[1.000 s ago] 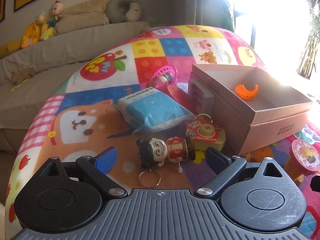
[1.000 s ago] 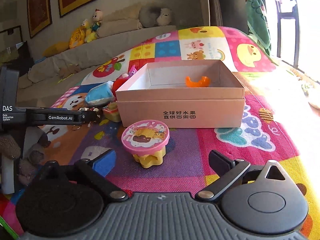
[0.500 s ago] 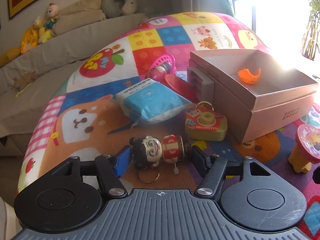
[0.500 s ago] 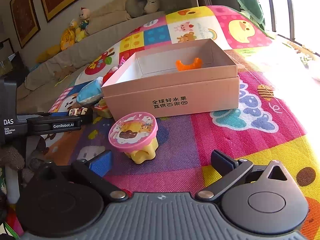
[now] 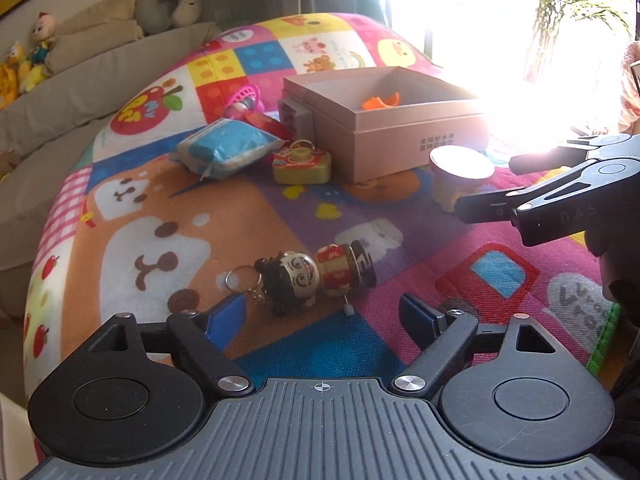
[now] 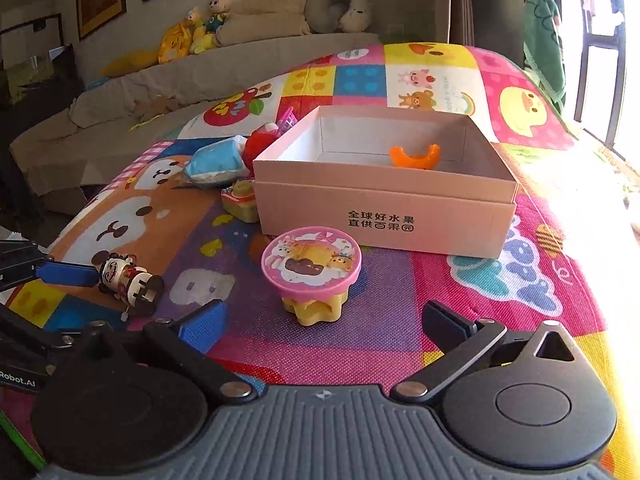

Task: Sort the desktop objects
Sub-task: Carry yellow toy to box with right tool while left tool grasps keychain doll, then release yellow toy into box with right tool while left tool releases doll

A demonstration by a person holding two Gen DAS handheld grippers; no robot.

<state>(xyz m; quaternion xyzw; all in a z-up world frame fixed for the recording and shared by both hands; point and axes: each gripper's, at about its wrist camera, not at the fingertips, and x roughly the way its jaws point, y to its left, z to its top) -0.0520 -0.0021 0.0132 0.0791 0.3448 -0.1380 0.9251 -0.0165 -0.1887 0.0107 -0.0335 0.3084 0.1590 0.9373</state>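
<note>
A doll keychain [image 5: 316,276] lies on its side on the colourful play mat, just ahead of my open left gripper [image 5: 326,318] and between its finger lines; it also shows in the right wrist view [image 6: 128,282]. A pink-topped yellow toy table [image 6: 312,270] stands just ahead of my open right gripper [image 6: 324,326]. Behind it a pink cardboard box [image 6: 384,216] holds an orange piece [image 6: 414,157]. The toy table [image 5: 460,176] and box [image 5: 400,140] also show in the left wrist view.
Left of the box lie a yellow toy camera [image 5: 302,162], a blue tissue pack [image 5: 226,148], a red toy [image 6: 260,144] and a pink basket toy [image 5: 242,98]. A grey sofa with plush toys [image 6: 192,36] runs behind. The mat's edge drops at the left.
The left gripper closed around the doll, then opened and drew back; the doll now lies farther forward and right on the mat. The right gripper moved closer to the toy table.
</note>
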